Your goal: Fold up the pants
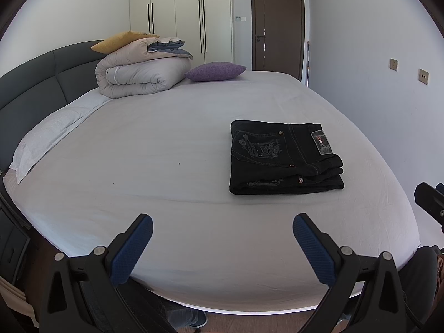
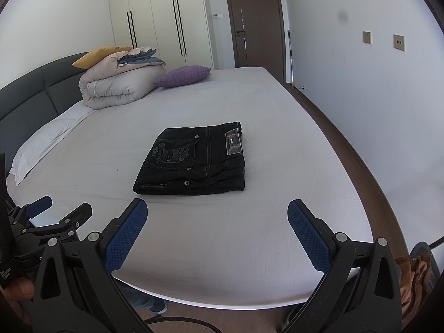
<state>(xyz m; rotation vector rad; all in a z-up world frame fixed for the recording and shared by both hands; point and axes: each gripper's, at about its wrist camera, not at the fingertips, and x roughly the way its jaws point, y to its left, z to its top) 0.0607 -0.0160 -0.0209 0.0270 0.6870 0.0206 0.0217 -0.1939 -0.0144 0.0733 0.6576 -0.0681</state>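
Observation:
Black jeans (image 1: 283, 158) (image 2: 194, 161) lie folded into a compact rectangle on the white bed sheet (image 1: 166, 166) (image 2: 277, 194), back pocket embroidery and a waistband patch facing up. My left gripper (image 1: 223, 227) is open, held above the near edge of the bed, short of the jeans and to their left, nothing between its blue pads. My right gripper (image 2: 217, 212) is also open and empty, just in front of the jeans. In the right wrist view the left gripper (image 2: 61, 206) shows at the lower left, jaws apart. Part of the right gripper shows at the left wrist view's right edge.
A rolled grey duvet (image 1: 138, 75) (image 2: 116, 86) with a yellow cushion (image 1: 122, 41) and a purple pillow (image 1: 215, 71) (image 2: 183, 76) sit at the head of the bed. A white pillow (image 1: 47, 138) lies by the dark headboard (image 1: 33, 83). Wardrobe, door and wall stand beyond; wooden floor (image 2: 347, 144) runs along the right.

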